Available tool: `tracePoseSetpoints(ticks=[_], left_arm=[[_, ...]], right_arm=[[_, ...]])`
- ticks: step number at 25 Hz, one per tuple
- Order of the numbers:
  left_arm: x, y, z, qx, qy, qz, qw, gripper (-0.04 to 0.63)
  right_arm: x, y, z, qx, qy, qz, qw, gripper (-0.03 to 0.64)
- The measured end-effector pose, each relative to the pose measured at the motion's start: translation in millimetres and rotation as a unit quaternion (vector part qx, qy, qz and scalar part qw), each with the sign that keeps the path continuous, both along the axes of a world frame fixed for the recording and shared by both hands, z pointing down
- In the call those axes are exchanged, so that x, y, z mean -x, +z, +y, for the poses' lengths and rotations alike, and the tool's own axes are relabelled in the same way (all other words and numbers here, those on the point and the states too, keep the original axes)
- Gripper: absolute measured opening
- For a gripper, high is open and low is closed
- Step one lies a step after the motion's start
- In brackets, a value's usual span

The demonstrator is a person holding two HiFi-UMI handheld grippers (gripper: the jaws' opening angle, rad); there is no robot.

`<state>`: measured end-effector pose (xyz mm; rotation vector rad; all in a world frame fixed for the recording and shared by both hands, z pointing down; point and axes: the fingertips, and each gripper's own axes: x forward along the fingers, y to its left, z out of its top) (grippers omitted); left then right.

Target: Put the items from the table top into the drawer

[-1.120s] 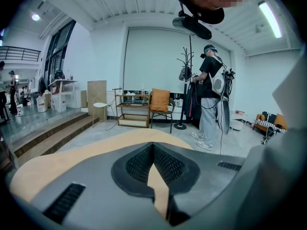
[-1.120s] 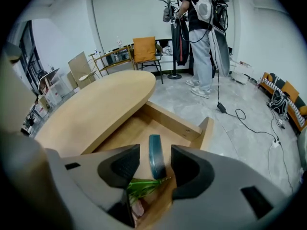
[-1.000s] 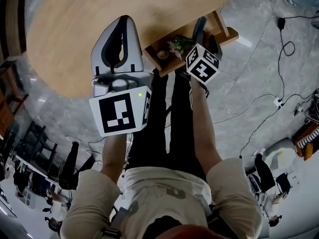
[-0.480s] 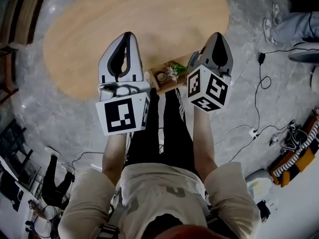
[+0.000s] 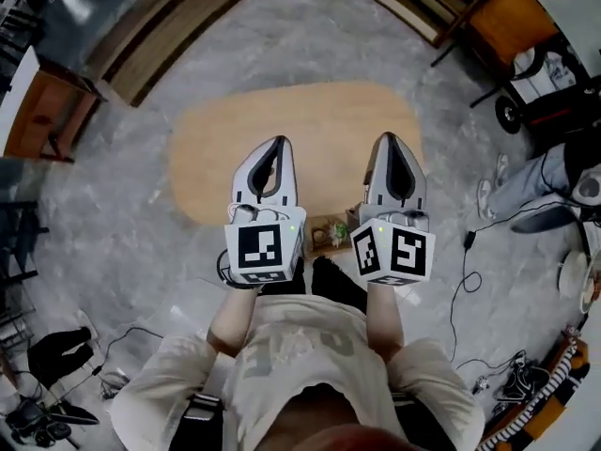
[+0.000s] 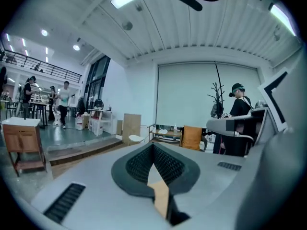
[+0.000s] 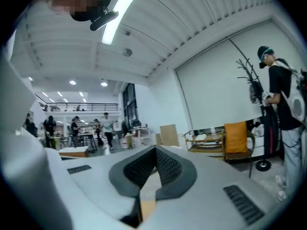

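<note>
Grey marbled floor (image 5: pixel 113 205) spreads round an oval wooden worktop (image 5: pixel 310 120). Over its near edge, at left, the left gripper (image 5: pixel 276 143) is held out, its jaws together at the tips with nothing between them. Just below, between the two marker cubes, the open wooden drawer (image 5: pixel 317 244) juts out from under the worktop, and a small white-and-green item (image 5: pixel 335 228) lies inside it. At right the right gripper (image 5: pixel 391 137) points the same way, beside the left one, its jaws likewise pressed together and empty
</note>
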<state>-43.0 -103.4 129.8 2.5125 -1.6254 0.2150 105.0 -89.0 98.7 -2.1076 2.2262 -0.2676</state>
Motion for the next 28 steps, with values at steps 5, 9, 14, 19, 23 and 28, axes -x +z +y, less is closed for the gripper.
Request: tracePoseSetpoints(ticks=[5, 9, 14, 19, 23, 28], left_arm=[[26.8, -52.5, 24.5, -0.016, -0.011, 0.001, 0.9998, 0.006], [38.4, -71.3, 40.1, -0.045, -0.021, -0.004, 0.9987, 0.006], [56.6, -55.3, 54.2, -0.041, -0.039, -0.011, 0.9983, 0.006], [75.2, -57.2, 55.3, -0.041, -0.059, -0.017, 0.9972, 0.006], [78.0, -72.3, 50.9, -0.060, -0.064, -0.015, 0.9960, 0.006], [83.1, -70.1, 54.1, -0.057, -0.068, -0.020, 0.9958, 0.006]], right_arm=[[58.3, -46.4, 20.6, 0.002, -0.091, 0.036, 0.995, 0.005], [79.3, -54.9, 41.5, -0.004, -0.129, 0.048, 0.990, 0.005], [98.8, -43.6, 51.9, -0.008, -0.150, 0.063, 0.987, 0.005], [114.8, -44.0, 52.6, -0.008, -0.169, 0.067, 0.983, 0.005], [113.9, -53.0, 48.7, -0.019, -0.167, 0.070, 0.983, 0.005], [117.5, -51.9, 51.9, -0.018, -0.174, 0.073, 0.982, 0.005]])
